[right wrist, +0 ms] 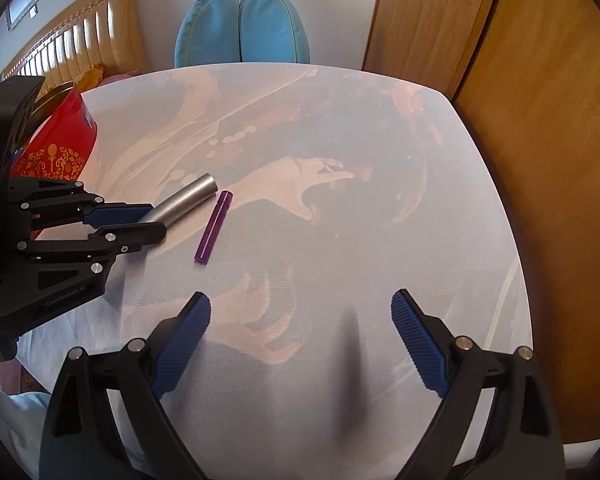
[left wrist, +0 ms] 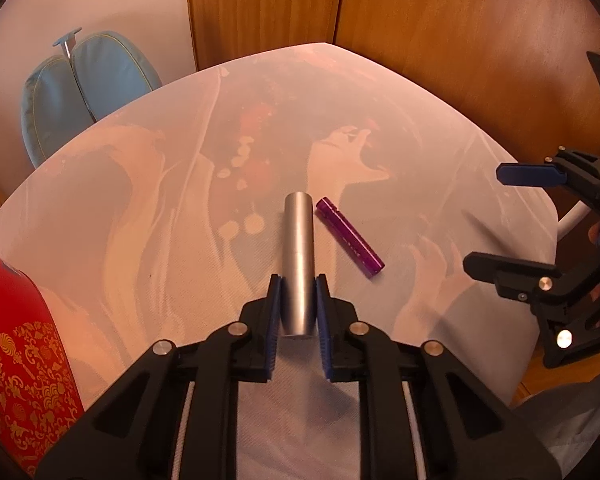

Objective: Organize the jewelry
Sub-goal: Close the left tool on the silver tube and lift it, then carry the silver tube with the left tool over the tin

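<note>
The silver tube lies on the white cloth-covered table, and your left gripper has its blue pads pressed against both sides of the tube's near end. Your left wrist view shows that pinch head-on; your right wrist view shows it only from the side, where the left gripper covers the tube's lower end. Going left to right in the left view, you have the red tin with gold patterns at the table's edge, a blue cushion beyond the table, the gripped tube, then the purple stick lying just beside it but apart. Your right gripper hangs at the far right with its jaws spread and nothing between them. Only the right view shows a slatted yellow headboard behind the tin, and the purple stick well clear of your right gripper. Wooden panels stand to the right.
</note>
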`<state>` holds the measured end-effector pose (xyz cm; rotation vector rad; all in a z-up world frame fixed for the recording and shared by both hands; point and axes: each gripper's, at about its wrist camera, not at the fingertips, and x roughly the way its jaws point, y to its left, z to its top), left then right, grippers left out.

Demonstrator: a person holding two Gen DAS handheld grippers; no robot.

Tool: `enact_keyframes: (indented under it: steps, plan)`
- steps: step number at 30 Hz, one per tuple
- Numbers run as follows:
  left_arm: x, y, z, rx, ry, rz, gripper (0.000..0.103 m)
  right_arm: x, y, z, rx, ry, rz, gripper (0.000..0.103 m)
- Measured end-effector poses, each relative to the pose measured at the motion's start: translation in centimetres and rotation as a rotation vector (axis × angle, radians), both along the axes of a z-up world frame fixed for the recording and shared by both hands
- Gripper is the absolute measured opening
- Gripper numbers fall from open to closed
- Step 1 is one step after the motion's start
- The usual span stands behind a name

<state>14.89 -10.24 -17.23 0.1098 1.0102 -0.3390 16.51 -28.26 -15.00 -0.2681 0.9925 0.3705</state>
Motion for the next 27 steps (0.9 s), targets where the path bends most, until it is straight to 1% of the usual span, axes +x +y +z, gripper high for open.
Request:
enact_keyframes:
  steps: [6, 9, 11, 14, 19, 21, 23, 25, 27]
  plan:
    - [-0.9, 1.8, 3.3, -0.027, -0.067, 0.031, 0.017, 0.6, 1.3, 1.7, 0.018, -0.043, 0.017, 0.093]
    - [-1.5, 3.4, 5.4, -0.034, -0.107, 0.060, 0.017, 0.8, 2.8, 2.9, 0.033, -0.071, 0.047, 0.093]
    - [-2.1, 4.8, 6.7, -0.025, -0.134, 0.087, 0.017, 0.7, 4.2, 3.6, 0.045, -0.087, 0.073, 0.093]
    - [-3.2, 7.7, 8.6, -0.019, -0.173, 0.149, 0.017, 0.3, 6.9, 5.1, 0.071, -0.111, 0.128, 0.093]
    - [-6.3, 14.1, 11.2, 0.003, -0.219, 0.283, 0.017, -0.8, 12.9, 7.6, 0.109, -0.160, 0.261, 0.093]
    - [-7.6, 16.9, 11.5, 0.018, -0.219, 0.342, 0.017, -1.3, 15.7, 8.1, 0.124, -0.161, 0.318, 0.093]
    - [-8.9, 19.4, 11.2, 0.034, -0.201, 0.402, 0.017, -2.0, 18.5, 8.5, 0.131, -0.163, 0.380, 0.093]
    - [-10.2, 22.0, 10.4, 0.043, -0.159, 0.458, 0.017, -3.0, 21.3, 8.6, 0.137, -0.159, 0.444, 0.093]
    - [-11.4, 23.8, 9.2, 0.050, -0.112, 0.492, 0.017, -3.9, 23.8, 8.4, 0.137, -0.145, 0.498, 0.093]
